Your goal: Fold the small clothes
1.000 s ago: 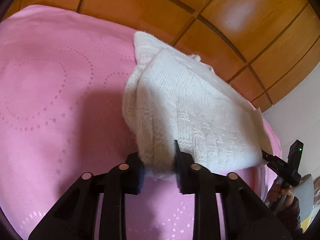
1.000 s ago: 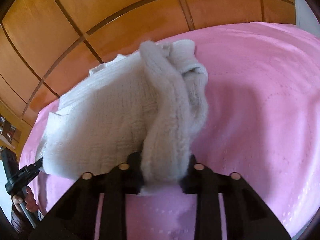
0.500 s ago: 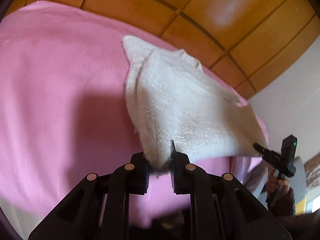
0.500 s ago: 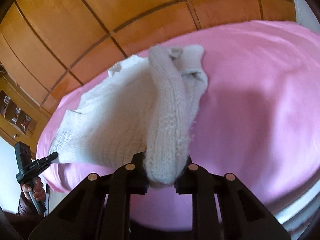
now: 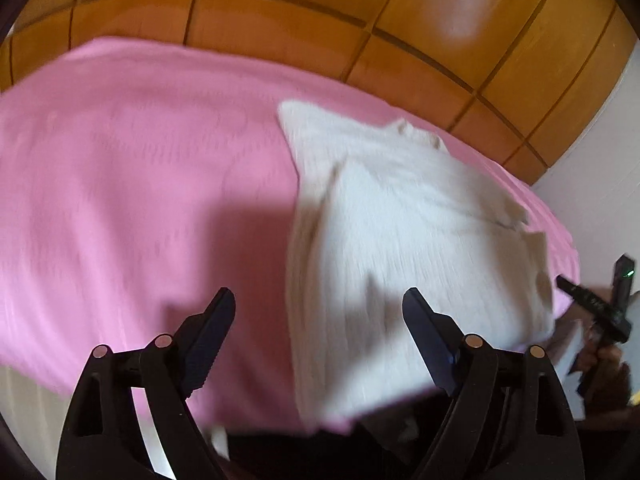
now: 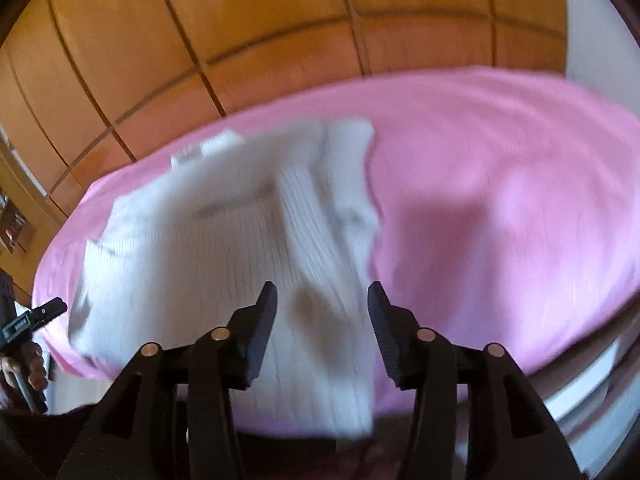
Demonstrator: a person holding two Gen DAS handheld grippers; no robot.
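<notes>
A small white knitted garment [image 5: 408, 240] lies on the pink bedspread [image 5: 140, 200], blurred by motion, reaching the bed's near edge. My left gripper [image 5: 320, 312] has its jaws opening wide; the garment's left part lies below the gap and the pads do not touch it. In the right wrist view the same garment [image 6: 224, 260] lies with a thick folded sleeve running toward the camera. My right gripper [image 6: 322, 306] is also opening, the sleeve beneath the gap, free of the pads. Each view shows the other gripper at its edge [image 5: 600, 312] [image 6: 28, 320].
Orange wooden panelling [image 5: 320, 12] stands behind the bed. A white wall [image 5: 600, 152] rises at the right in the left wrist view. The pink bedspread [image 6: 500, 200] stretches to the right of the garment. A person's hand [image 6: 24, 364] holds the left gripper's handle.
Both grippers were shut on the garment's near edge and holding it up; now both jaws stand apart and the garment has dropped flat onto the bedspread.
</notes>
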